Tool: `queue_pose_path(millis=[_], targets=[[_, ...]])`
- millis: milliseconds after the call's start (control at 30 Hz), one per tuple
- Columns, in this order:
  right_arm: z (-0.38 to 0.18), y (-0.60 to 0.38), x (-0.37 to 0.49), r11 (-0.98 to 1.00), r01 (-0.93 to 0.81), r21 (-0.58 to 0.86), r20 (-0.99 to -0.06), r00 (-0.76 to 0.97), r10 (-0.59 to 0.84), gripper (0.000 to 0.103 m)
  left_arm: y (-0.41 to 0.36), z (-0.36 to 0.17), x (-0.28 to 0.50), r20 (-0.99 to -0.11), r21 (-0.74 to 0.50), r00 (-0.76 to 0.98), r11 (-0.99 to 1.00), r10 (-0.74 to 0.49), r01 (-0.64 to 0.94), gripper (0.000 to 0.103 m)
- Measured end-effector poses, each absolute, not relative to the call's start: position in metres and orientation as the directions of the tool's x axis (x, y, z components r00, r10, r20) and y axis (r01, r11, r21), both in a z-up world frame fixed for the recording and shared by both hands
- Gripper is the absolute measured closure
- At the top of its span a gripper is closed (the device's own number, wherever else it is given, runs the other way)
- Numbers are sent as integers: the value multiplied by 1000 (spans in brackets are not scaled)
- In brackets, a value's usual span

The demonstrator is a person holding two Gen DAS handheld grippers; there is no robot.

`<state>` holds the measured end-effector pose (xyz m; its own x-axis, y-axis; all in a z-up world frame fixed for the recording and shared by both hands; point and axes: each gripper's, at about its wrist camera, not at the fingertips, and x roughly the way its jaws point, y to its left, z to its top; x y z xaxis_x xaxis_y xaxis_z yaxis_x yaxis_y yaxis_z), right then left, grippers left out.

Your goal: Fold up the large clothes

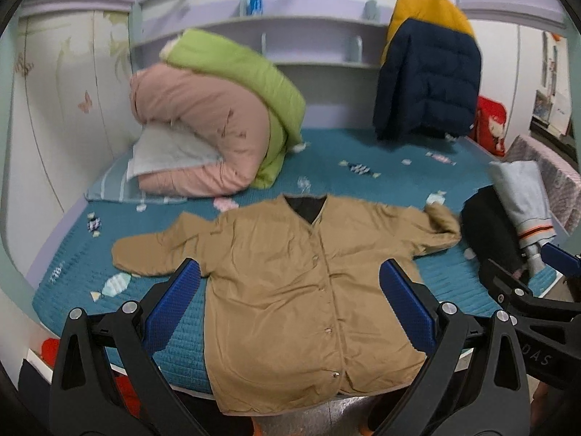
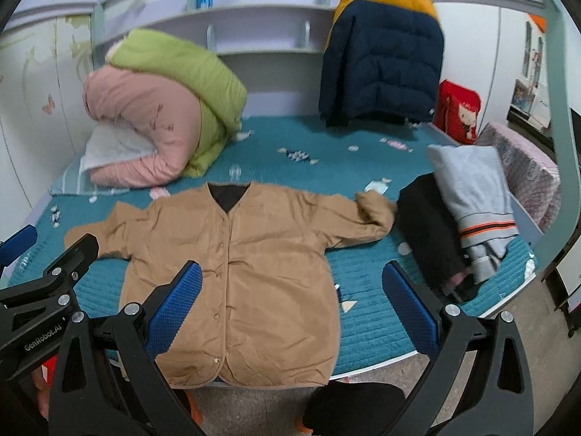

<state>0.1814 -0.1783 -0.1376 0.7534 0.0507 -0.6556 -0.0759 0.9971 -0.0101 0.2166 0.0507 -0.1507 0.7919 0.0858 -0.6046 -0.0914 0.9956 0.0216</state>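
Observation:
A tan button-front jacket (image 1: 290,290) (image 2: 239,276) lies flat, front up, on the teal bed cover, sleeves spread to both sides and its hem hanging over the near edge. My left gripper (image 1: 290,305) hovers above the jacket's lower half, open, its blue pads (image 1: 174,301) holding nothing. My right gripper (image 2: 292,301) is also open, over the jacket's right side and the bare cover. Each gripper shows at the edge of the other's view.
Rolled pink and green quilts (image 1: 210,120) sit at the back left of the bed (image 1: 381,160). A navy and yellow puffer jacket (image 1: 428,72) hangs at the back right. Black and grey clothes (image 2: 457,210) are piled at the right edge. The floor (image 2: 261,407) lies below the near edge.

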Motion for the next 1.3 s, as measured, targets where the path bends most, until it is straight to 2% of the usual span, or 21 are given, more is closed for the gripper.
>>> queue_pose_path(millis=[267,533,667,867,900,933,967,1033,1133,1233,1300], targets=[[-197,-133,253,992,-116,-47,-748,662,42,7,89,-215,273,-688,-11,724,996,56,-87,5],[-264,-60,318,974,-224,-45,-815,572,94,7,176,-289,321,-777,-17,618,977,120,-211,5],[-292,-17,346,954,-299,-35,-807,571,149,7,237,-322,339,-814,-31,563,955,146,-293,5],[-321,30,380,939,-343,-5,-771,600,215,8,361,-359,353,-823,-13,499,869,272,-495,5],[-326,38,387,936,-351,7,-774,591,227,18,379,-365,354,-828,-20,488,853,278,-521,5],[-331,47,394,931,-363,23,-781,575,244,37,403,-372,355,-837,-21,464,829,291,-558,5],[-335,53,400,926,-376,45,-784,560,266,47,422,-377,356,-840,-26,454,813,298,-582,5],[-346,69,413,908,-404,107,-801,505,320,76,455,-386,354,-855,-63,436,778,281,-626,5],[-361,94,424,882,-434,187,-817,429,384,92,492,-397,352,-861,-191,466,719,203,-668,5],[-370,119,425,860,-458,224,-823,383,419,93,512,-411,355,-879,-265,461,678,122,-686,5],[-372,130,423,848,-467,249,-823,360,440,93,519,-418,358,-883,-257,450,666,132,-700,5]])
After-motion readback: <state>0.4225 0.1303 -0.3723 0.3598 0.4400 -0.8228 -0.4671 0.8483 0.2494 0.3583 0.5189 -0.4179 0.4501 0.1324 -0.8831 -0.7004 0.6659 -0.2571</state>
